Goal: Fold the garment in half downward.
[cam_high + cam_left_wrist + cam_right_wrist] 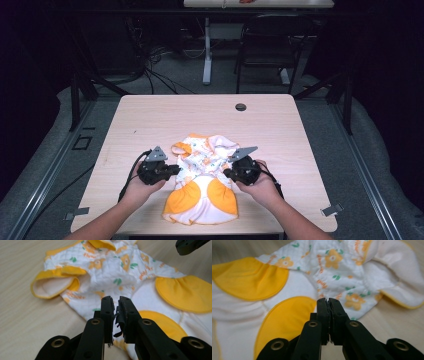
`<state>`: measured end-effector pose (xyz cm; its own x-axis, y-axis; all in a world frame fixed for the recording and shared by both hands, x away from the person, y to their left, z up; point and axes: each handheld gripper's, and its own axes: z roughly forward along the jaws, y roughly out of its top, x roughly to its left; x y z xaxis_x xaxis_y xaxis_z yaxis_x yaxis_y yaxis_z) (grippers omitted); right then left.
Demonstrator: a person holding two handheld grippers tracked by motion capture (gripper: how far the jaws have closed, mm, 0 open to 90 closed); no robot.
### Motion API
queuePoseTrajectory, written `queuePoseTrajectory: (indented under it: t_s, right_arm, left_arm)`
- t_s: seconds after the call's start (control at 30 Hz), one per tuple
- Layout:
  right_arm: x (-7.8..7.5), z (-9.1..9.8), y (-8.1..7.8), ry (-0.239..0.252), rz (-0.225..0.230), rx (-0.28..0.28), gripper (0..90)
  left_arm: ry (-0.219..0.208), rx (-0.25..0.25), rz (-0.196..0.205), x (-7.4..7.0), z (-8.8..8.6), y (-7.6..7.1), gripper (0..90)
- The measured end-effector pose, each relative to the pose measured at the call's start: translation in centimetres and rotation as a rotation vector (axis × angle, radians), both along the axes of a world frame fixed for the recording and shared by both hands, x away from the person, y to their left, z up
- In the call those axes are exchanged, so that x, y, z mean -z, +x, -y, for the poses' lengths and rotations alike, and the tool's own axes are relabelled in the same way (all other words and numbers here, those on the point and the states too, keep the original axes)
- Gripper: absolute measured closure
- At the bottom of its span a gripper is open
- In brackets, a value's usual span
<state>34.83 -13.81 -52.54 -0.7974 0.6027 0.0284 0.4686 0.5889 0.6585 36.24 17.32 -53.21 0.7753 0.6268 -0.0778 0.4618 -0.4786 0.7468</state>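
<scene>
One small garment is seen on the wooden table, white with an orange flower print, yellow trim and two round yellow patches. It is laid crumpled near the table's near edge, slightly left of centre, with the patches at its 6 o'clock end and the printed, sleeved part at its 12 o'clock end. One dark round cap is set in the tabletop at 12 o'clock from the garment, well apart from it.

Two grippers are held, one in each hand. The left gripper is placed at 9 o'clock of the garment, its jaw tips at the cloth's left edge; the right gripper is placed at 3 o'clock, its tips at the right edge. Whether the tips touch the cloth cannot be told from the high view.

In the left gripper view, the left gripper is shown with its jaws parted by a narrow gap, and nothing is clamped between them; the garment is spread beyond the tips from 10 to 3 o'clock. In the right gripper view, the right gripper is shown with its jaws pressed together on nothing; the garment is spread past the tips from 9 to 2 o'clock, a yellow patch just at 9 o'clock of them.
</scene>
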Motion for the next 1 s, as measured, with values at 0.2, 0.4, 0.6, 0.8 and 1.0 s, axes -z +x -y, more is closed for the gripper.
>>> queuePoseTrajectory:
  t_s: [0.2, 0.4, 0.6, 0.8, 1.0]
  right_arm:
    - [0.2, -0.6, 3.6, -0.039, 0.023, 0.027, 86.2]
    - [0.7, -1.4, 6.8, -0.043, 0.016, 0.064, 85.9]
    - [1.8, -2.0, 8.4, -0.03, -0.008, 0.087, 85.5]
    - [3.7, -2.5, 8.1, -0.066, -0.034, 0.074, 85.9]
    - [4.0, -2.9, 7.1, -0.082, -0.04, 0.029, 85.4]
  left_arm:
    - [0.003, -0.013, 0.003, 0.0, 0.8, 3.2, 81.7]
    - [-0.009, -0.055, 0.0, 0.7, 1.9, 6.5, 81.9]
    - [0.013, -0.061, -0.027, 2.3, 2.8, 7.7, 82.0]
    - [0.053, -0.043, -0.065, 4.4, 2.9, 6.6, 83.0]
    - [0.055, -0.033, -0.086, 4.3, 2.6, 5.2, 83.9]
